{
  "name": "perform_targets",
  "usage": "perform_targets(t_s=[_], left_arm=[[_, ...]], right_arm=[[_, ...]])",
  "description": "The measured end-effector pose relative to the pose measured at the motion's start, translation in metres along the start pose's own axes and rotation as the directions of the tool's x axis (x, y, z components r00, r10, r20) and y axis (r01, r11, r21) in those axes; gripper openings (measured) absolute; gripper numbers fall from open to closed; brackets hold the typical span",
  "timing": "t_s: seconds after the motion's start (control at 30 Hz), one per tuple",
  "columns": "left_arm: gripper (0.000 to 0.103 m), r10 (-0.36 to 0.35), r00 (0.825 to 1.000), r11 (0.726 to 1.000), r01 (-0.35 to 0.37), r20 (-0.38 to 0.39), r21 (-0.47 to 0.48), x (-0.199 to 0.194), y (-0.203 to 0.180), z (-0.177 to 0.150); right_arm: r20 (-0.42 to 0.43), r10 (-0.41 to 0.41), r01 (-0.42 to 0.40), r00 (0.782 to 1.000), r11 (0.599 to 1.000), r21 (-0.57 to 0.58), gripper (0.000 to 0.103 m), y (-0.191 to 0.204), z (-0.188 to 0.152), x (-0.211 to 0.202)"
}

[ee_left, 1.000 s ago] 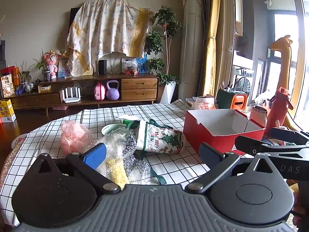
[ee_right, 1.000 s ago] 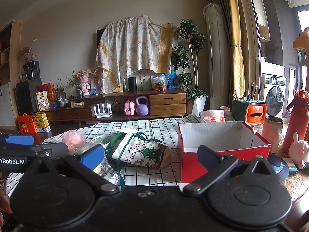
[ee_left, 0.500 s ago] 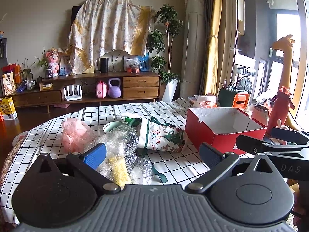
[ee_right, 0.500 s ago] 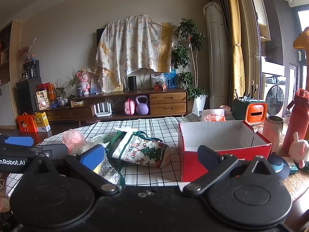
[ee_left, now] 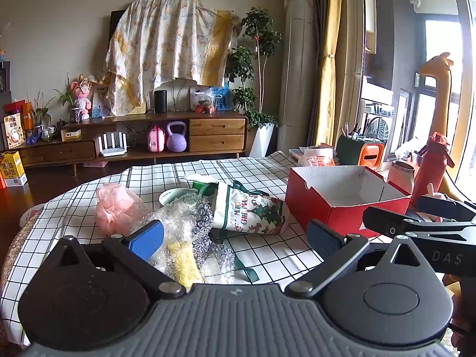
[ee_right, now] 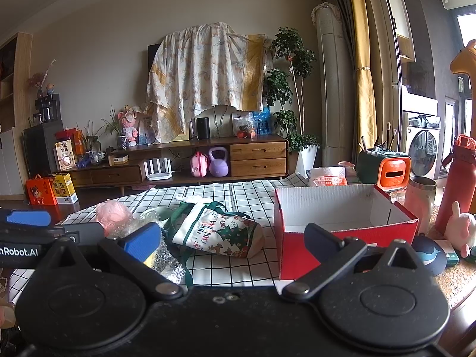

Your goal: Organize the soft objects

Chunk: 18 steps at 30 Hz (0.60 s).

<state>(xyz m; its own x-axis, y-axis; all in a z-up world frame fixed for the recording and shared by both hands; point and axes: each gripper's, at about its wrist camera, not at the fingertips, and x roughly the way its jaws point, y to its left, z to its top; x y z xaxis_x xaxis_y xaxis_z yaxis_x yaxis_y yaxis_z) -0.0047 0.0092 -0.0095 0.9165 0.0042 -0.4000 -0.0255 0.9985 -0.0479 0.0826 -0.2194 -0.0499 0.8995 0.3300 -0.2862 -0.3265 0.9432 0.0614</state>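
On the checked tablecloth (ee_left: 267, 175) lie a pink mesh sponge (ee_left: 116, 208), a heap of bubble wrap (ee_left: 184, 226) over a yellow sponge (ee_left: 183, 263), and a Christmas-print cloth bag (ee_left: 250, 212) on its side. An open red cardboard box (ee_left: 342, 199) stands to the right, nothing visible inside. My left gripper (ee_left: 235, 236) hovers open over the table's near side, just short of the bubble wrap. My right gripper (ee_right: 232, 238) is open too, low before the cloth bag (ee_right: 220, 233) and the red box (ee_right: 342, 223). Neither holds anything.
A small bowl (ee_left: 175, 195) sits behind the bubble wrap. Right of the box stand a steel cup (ee_right: 419, 199), a red bottle (ee_right: 455, 178), a pink rabbit toy (ee_right: 459, 229), a dark whale case (ee_right: 430, 257) and an orange-and-green holder (ee_right: 386, 168). A TV cabinet (ee_right: 184, 163) lines the far wall.
The left gripper's view has tilted down a little, showing more of the table; objects sit slightly lower and nearer. The right gripper has barely moved. Both stay open.
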Motion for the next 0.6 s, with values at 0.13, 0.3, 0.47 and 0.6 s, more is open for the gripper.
perform_targets(t_s=[0.13,0.3,0.47,0.6], left_arm=[[0.103,0.001,1.0,1.0,-0.001,0.0,0.0,-0.0003,-0.0004,-0.0007],[0.103,0.001,1.0,1.0,-0.001,0.0,0.001,0.0,0.0,0.0],[0.103,-0.001,1.0,1.0,0.001,0.0,0.0,0.0,0.0,0.0001],[0.103,-0.002,1.0,1.0,0.002,-0.003,-0.005,0.0004,0.0003,0.0007]], right_arm=[[0.0,0.0,0.0,1.0,1.0,0.0,0.103,-0.0002,-0.0001,0.0001],[0.0,-0.001,0.001,1.0,1.0,0.0,0.103,-0.0002,-0.0001,0.0002],[-0.001,0.0,0.0,1.0,1.0,0.001,0.103,-0.0003,-0.0001,0.0003],[-0.001,0.0,0.0,1.0,1.0,0.001,0.103,-0.0004,-0.0002,0.0003]])
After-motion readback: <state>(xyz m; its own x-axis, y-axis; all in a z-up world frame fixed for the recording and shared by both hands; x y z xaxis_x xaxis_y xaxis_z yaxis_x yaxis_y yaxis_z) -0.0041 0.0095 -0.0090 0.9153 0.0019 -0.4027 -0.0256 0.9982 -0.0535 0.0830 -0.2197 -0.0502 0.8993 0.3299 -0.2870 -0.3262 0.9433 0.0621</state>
